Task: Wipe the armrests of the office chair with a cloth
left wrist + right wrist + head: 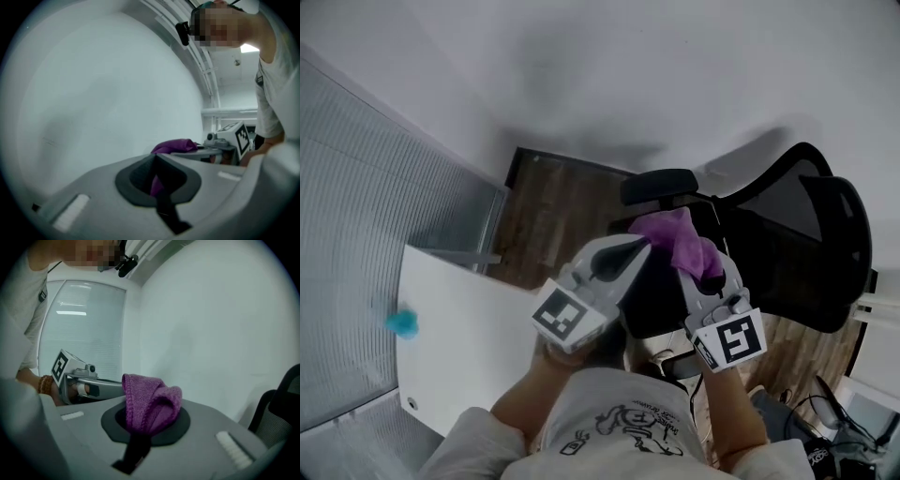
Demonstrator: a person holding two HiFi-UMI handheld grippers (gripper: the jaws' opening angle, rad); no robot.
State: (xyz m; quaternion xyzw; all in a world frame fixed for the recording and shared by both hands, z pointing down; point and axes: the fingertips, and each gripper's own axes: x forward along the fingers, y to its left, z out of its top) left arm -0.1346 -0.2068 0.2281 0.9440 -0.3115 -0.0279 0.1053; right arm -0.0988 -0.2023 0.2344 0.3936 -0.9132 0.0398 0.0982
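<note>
We pinch the cloth (151, 399) in the right gripper (146, 425), ready for the armrest (661, 185); the left gripper (156, 160) waits alongside, jaws pressed together.

Purple knit on the cloth (151, 401). Black on the office chair (806, 234). Grey on left gripper (630, 251) and right gripper (709, 274), with black-and-white square markers. Brown wood grain on the floor (553, 211). White on the wall (628, 75).
</note>
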